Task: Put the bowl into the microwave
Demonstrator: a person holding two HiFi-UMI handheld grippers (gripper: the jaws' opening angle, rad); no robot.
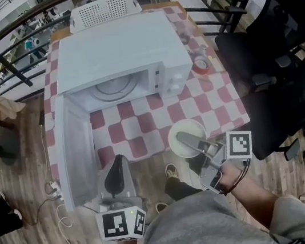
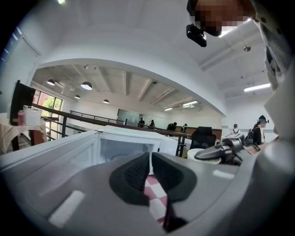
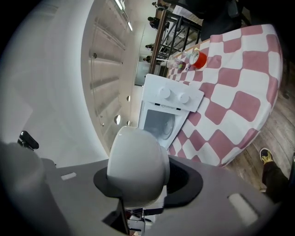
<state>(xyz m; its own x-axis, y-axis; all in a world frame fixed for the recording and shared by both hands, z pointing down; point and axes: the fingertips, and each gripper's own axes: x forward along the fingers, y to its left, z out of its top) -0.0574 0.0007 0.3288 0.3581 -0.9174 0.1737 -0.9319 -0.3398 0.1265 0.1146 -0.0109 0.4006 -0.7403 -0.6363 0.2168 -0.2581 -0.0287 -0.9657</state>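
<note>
Wood-plank floor (image 1: 30,185) on a mezzanine, with a dark railing (image 1: 21,30) curving behind a red-and-white checked tablecloth (image 1: 218,101). On the cloth, a white microwave (image 1: 119,60) with its door (image 1: 77,154) swung wide open to the left and a glass turntable (image 1: 115,89) visible inside. Just right of the microwave, a red tape roll (image 1: 201,65). Behind it, a white perforated basket (image 1: 103,9). Off to the right, black office chairs (image 1: 259,66).

White bowl (image 1: 191,125) held mouth-up in the air at the near edge of the cloth, in front of the microwave's control panel and well short of the open cavity. Clamped by the right gripper (image 1: 185,139), reaching in from the lower right. One finger (image 1: 198,143) lying across the inside of the bowl, the other hidden beneath it. From the right gripper view, the bowl's rounded outer wall fills the space between the dark pads (image 3: 186,182), bulging over the left one, with the microwave straight beyond.

Left gripper (image 1: 117,168) lower left, beside the open door and well apart from the bowl. Fingers (image 2: 131,177) brought together at the tips, with only a thin slit between them and nothing held. Checked cloth showing through the gap below.
</note>
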